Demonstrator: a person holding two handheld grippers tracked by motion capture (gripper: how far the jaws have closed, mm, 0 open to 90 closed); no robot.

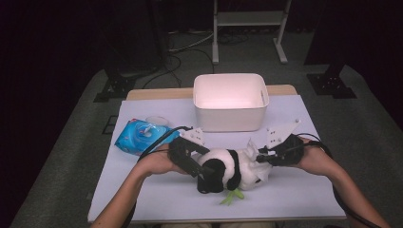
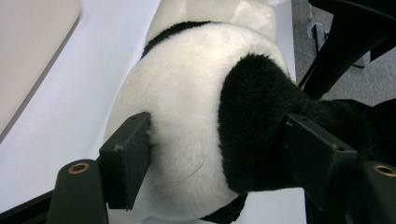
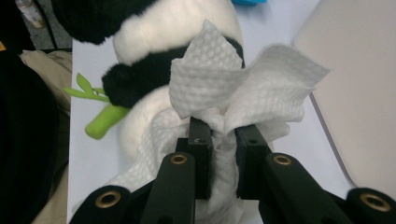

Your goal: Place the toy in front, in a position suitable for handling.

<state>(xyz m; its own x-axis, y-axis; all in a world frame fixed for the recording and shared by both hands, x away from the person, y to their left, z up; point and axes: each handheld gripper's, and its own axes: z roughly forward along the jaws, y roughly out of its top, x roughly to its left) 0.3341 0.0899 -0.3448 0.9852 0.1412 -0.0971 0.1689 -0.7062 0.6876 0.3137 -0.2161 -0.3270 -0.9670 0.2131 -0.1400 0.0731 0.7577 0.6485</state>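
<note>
Left claw (image 2: 215, 154) clamps the plush panda (image 2: 196, 107) across its round body, one pad on white fur, the other on black fur. Right claw (image 3: 224, 140) pinches a bunched white paper towel (image 3: 243, 79) pressed against the panda's other end. From the high view the panda lies at lower centre of the frame on the table (image 1: 142, 190), a green bamboo sprig (image 1: 232, 196) below it, a white bin (image 1: 231, 101) above, a blue wipes pack (image 1: 140, 135) at left

Dim room, grey floor (image 1: 71, 137), white metal frame (image 1: 247, 19) behind the lit table (image 1: 157, 190).
</note>
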